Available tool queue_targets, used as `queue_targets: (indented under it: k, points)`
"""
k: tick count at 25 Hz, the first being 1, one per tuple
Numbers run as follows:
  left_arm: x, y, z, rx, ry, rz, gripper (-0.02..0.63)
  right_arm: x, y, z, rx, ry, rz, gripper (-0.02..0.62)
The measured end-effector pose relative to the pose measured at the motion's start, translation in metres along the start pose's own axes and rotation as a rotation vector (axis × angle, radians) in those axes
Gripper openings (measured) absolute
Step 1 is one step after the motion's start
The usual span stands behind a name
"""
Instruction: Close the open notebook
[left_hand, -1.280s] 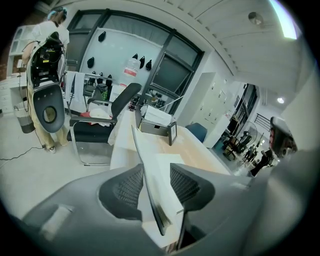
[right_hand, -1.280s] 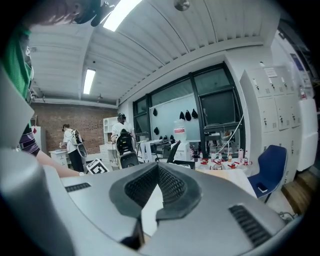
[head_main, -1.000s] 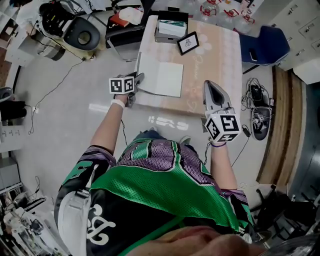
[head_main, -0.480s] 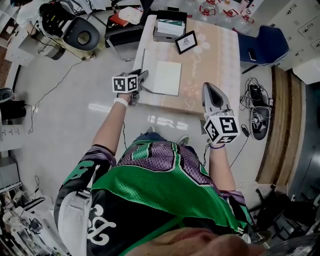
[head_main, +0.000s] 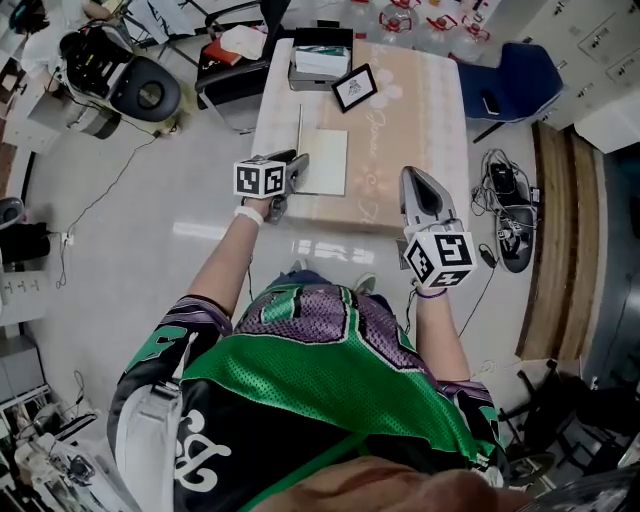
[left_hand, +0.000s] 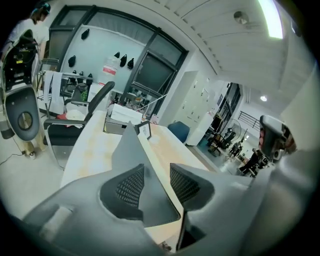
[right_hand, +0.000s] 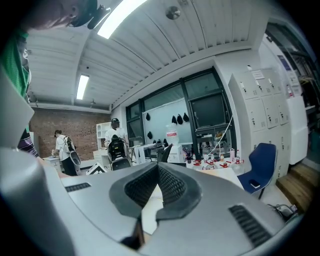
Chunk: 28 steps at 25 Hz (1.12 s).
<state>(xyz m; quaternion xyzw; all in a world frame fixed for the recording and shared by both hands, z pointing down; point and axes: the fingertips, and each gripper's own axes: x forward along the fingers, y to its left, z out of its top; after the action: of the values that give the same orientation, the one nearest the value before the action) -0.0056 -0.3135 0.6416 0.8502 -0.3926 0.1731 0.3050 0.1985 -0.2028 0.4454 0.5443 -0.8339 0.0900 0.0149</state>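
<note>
The table (head_main: 420, 120) stands in the middle of the floor ahead. The notebook (head_main: 328, 160) lies toward its near left corner, close enough that both arms reach it without leaning. The page block lies flat. The cover (head_main: 300, 140) stands about upright along the left side and shows edge-on from above, so I'd judge the closing roughly half done. The left gripper (head_main: 293, 163) sits at the cover's near end. Its own view shows what props the sheet: the jaws are parted and straddle the cover, which seems to lean on the left-hand pad, so it looks steered rather than pinched. The right gripper (head_main: 414, 180) hangs over the table's near edge, well apart from the notebook, with its jaws pressed together on nothing. I'd say it is parked out of the cover's swing. A frame (head_main: 352, 87) and a box (head_main: 320, 60) sit farther back, clear of where the cover would fall.
</note>
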Motion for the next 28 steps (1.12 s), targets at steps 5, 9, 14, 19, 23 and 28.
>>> queue_targets:
  k: [5,9,14,19,23,28]
  points:
    - [0.018,-0.035,-0.004,-0.003,0.015,-0.087,0.166,-0.006,-0.009,0.001,0.002,0.000,-0.018,-0.002]
    - [0.029,-0.056,-0.008,0.019,0.041,-0.124,0.166,-0.008,-0.014,0.000,0.013,-0.001,-0.026,-0.002]
    - [0.031,-0.060,-0.015,0.022,0.042,-0.127,0.166,-0.007,-0.017,-0.004,0.018,-0.001,-0.029,-0.002]
    - [0.008,-0.064,-0.009,0.026,0.002,-0.131,0.166,-0.008,-0.015,-0.001,0.017,-0.007,-0.026,-0.002]
    - [-0.019,-0.067,0.005,0.047,-0.047,-0.133,0.166,-0.007,-0.008,0.012,0.028,-0.025,-0.009,-0.002]
    - [-0.052,-0.078,0.028,0.073,-0.132,-0.134,0.166,-0.006,-0.006,0.035,0.002,-0.052,-0.006,-0.002]
